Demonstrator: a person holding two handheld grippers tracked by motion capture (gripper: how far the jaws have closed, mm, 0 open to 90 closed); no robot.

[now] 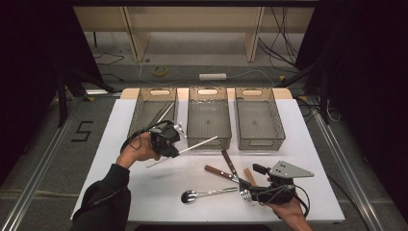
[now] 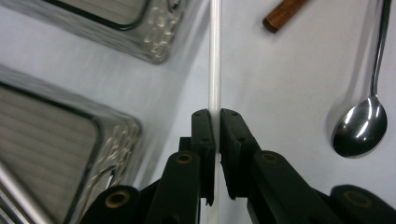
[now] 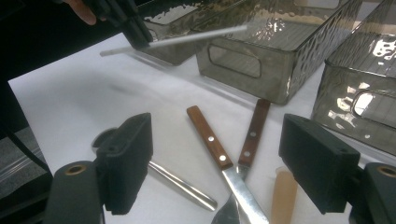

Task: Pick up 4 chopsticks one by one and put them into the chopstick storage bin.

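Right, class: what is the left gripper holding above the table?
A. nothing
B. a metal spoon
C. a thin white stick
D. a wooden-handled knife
C: the left gripper is shut on the thin white stick, lifted off the table, while the spoon lies on the white table.

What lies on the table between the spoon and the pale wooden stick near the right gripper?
In the high view, two wooden-handled knives, blades crossed, lie between the spoon and the pale wooden stick; the right gripper view shows the same.
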